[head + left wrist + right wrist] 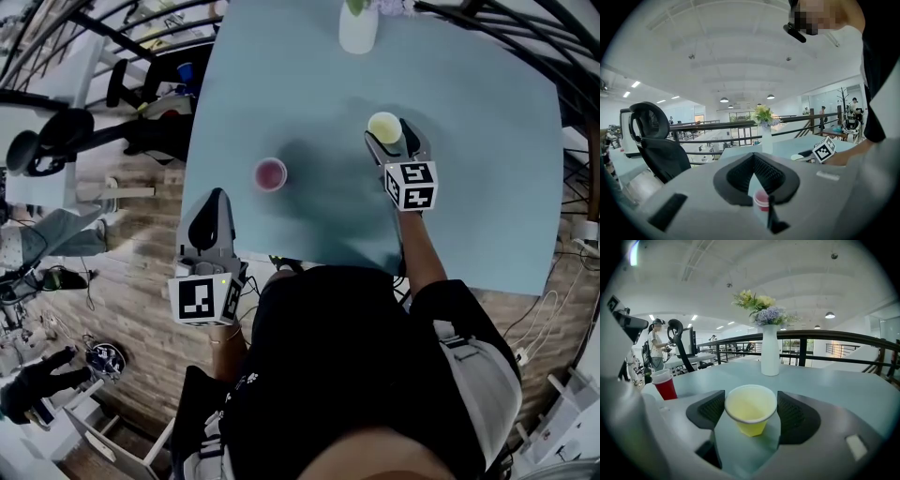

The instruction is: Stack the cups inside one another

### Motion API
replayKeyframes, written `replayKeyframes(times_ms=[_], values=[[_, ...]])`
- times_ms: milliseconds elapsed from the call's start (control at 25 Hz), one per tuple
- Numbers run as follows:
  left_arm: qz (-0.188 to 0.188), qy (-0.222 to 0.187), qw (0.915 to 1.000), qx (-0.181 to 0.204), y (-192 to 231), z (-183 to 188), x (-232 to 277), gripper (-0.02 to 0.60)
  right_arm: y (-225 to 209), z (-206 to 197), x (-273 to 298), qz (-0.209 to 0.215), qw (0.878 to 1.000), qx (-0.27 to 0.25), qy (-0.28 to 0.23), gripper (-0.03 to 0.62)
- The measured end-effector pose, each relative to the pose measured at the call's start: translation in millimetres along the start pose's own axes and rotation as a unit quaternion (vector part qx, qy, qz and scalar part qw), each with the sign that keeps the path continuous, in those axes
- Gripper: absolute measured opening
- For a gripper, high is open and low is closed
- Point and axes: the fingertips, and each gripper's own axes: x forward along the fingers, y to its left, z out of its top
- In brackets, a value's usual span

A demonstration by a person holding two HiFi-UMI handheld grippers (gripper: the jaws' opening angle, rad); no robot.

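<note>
Left gripper hung off the table's near-left corner, ribbed black pads together, empty. Red cup, round and tapered, stood upright nearer the left edge. Yellow cup, smooth and tapered, stood mid-table. Right gripper had its jaws apart either side, not clamping. White cylindrical vase with flowers stood at the far edge, well clear.

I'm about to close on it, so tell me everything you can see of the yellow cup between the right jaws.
The small yellow paper-like cup stands upright and empty on the pale blue table, with a rolled whitish rim and walls tapering downward. It sits between the open jaws of the right gripper, whose black ribbed pads flank it closely; its round rim looks unsqueezed. Only the table visibly touches it.
</note>
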Motion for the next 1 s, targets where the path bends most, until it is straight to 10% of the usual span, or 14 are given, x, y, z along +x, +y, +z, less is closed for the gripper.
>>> replayKeyframes(times_ms=[1000], values=[[-0.017, -0.007, 0.9998, -0.008, 12, -5, -11, -0.011, 46, 29, -24, 0.019, 0.999, -0.025, -0.033, 0.347]])
